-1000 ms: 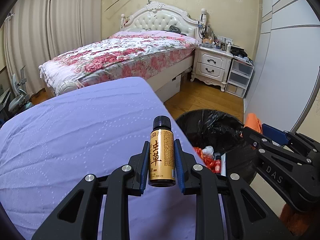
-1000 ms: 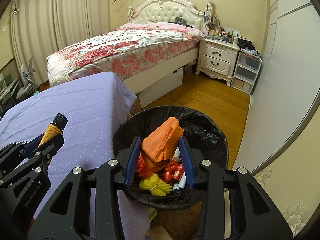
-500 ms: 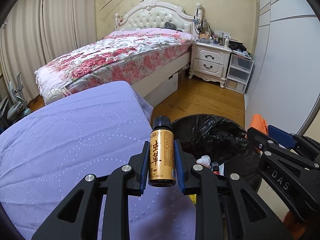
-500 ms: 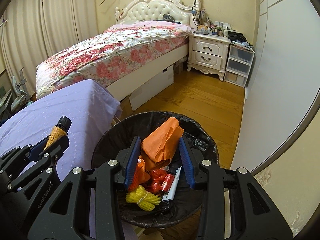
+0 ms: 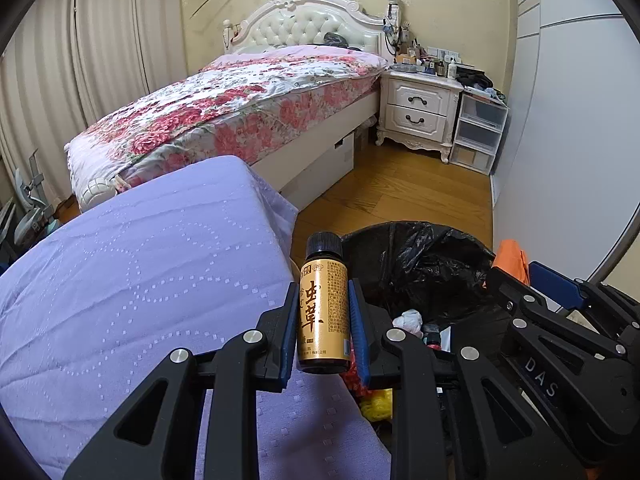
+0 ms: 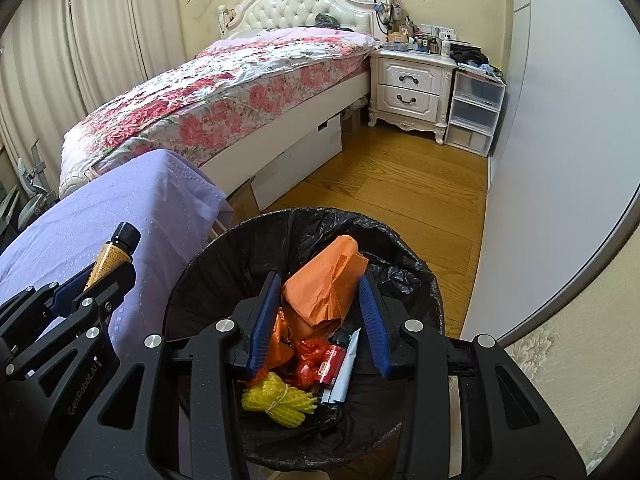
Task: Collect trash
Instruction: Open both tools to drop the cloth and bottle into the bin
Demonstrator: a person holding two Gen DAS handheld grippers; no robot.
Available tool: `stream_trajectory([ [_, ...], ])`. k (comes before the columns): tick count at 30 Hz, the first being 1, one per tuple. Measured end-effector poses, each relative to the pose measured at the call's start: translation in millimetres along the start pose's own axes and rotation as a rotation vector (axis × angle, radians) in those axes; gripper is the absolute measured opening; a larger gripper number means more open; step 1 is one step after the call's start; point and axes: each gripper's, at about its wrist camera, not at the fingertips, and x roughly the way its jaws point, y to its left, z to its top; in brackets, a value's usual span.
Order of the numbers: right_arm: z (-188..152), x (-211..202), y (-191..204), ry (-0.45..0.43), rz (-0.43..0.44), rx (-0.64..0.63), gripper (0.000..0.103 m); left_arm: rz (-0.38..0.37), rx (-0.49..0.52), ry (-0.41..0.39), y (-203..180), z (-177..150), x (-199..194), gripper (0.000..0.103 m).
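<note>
My left gripper is shut on a small gold bottle with a black cap, held upright over the right edge of the purple-covered surface, just left of the trash bin. The bottle also shows in the right wrist view. My right gripper holds crumpled orange paper directly above the black-lined trash bin; its jaws stand wider than before and the paper still sits between them. The bin holds a yellow net, red wrappers and a tube.
A floral bed lies behind, with a white nightstand and plastic drawers at the back right. A white wardrobe wall runs along the right. Wooden floor lies beyond the bin.
Both grippers moved right toward the bin; the bin now sits centred under the right gripper. The right jaws have spread slightly around the orange paper. The left still grips the bottle.
</note>
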Motion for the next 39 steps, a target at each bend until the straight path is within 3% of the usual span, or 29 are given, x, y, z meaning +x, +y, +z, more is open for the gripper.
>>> stream_trajectory([
  [2, -0.3, 0.7, -1.4, -0.006, -0.009, 0.001, 0.041, 0.002, 0.004, 0.002, -1.0, 0.2, -0.1, 0.028],
  [4, -0.5, 1.2, -1.9, -0.003, -0.009, 0.001, 0.041, 0.008, 0.003, -0.004, -1.5, -0.6, -1.7, 0.044],
  [6, -1.1, 0.4, -3.0, -0.007, -0.016, 0.005, 0.050, 0.014, 0.001, -0.011, -1.3, -1.0, -3.5, 0.054],
  [7, -1.7, -0.6, -3.5, -0.014, -0.019, 0.005, 0.056, 0.017, 0.001, -0.015, -1.3, -1.1, -4.4, 0.056],
  [13, -0.7, -5.7, -3.6, -0.027, -0.034, 0.003, 0.057, 0.025, 0.001, -0.023, 0.2, -0.3, -7.1, 0.071],
  [28, -6.0, -41.0, 3.0, -0.089, -0.074, -0.017, 0.078, 0.058, -0.037, -0.094, 25.1, -7.6, -43.0, 0.081],
  [39, -16.7, -87.5, 24.7, -0.166, -0.068, -0.063, 0.085, 0.069, -0.045, -0.135, 43.5, -24.5, -81.5, 0.084],
])
